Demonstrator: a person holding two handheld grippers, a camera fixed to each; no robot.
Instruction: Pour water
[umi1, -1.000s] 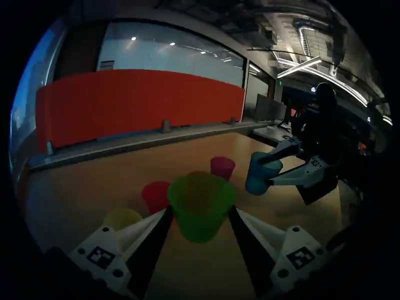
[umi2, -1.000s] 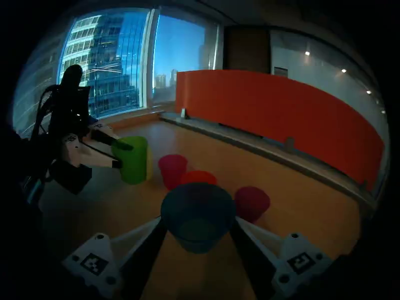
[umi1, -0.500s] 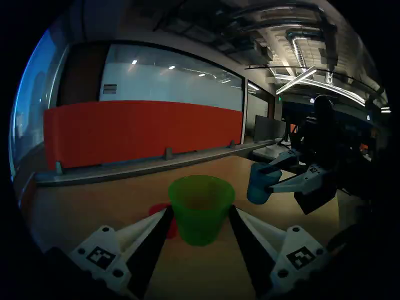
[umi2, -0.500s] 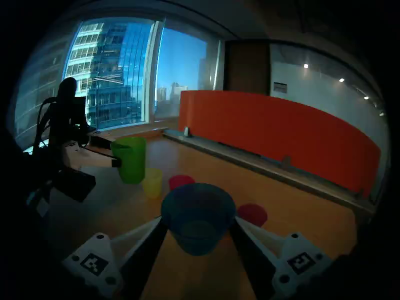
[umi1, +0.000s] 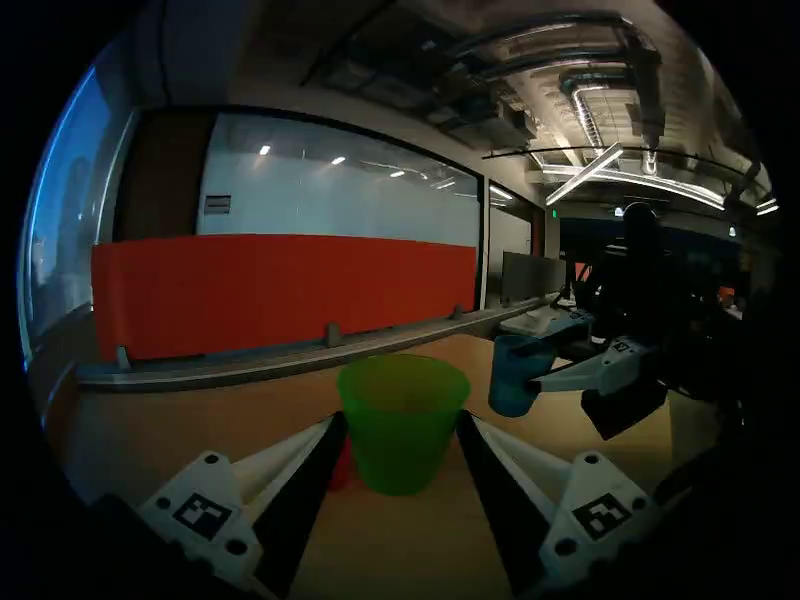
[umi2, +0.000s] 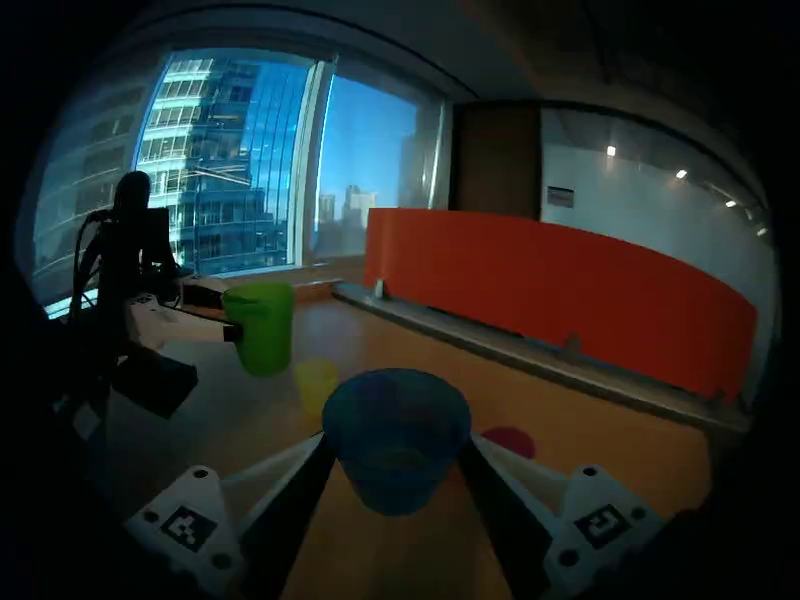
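In the left gripper view my left gripper (umi1: 400, 440) is shut on an upright green cup (umi1: 403, 420), held above the wooden table (umi1: 180, 440). Farther right there, the right gripper (umi1: 535, 375) carries a blue cup (umi1: 512, 372). The right gripper view has my right gripper (umi2: 397, 455) shut on that blue cup (umi2: 396, 438), upright, with a little liquid showing inside. At the left of that view the left gripper (umi2: 232, 322) holds the green cup (umi2: 262, 325) at about the same height.
A yellow cup (umi2: 316, 384) and a magenta cup (umi2: 510, 440) stand on the table below; a red cup (umi1: 342, 465) peeks out behind the green one. An orange partition (umi1: 280, 290) lines the far table edge. Large windows (umi2: 230, 180) lie beyond.
Both grippers have risen with their cups. The cups on the table have sunk lower in both views and are partly hidden behind the held cups.
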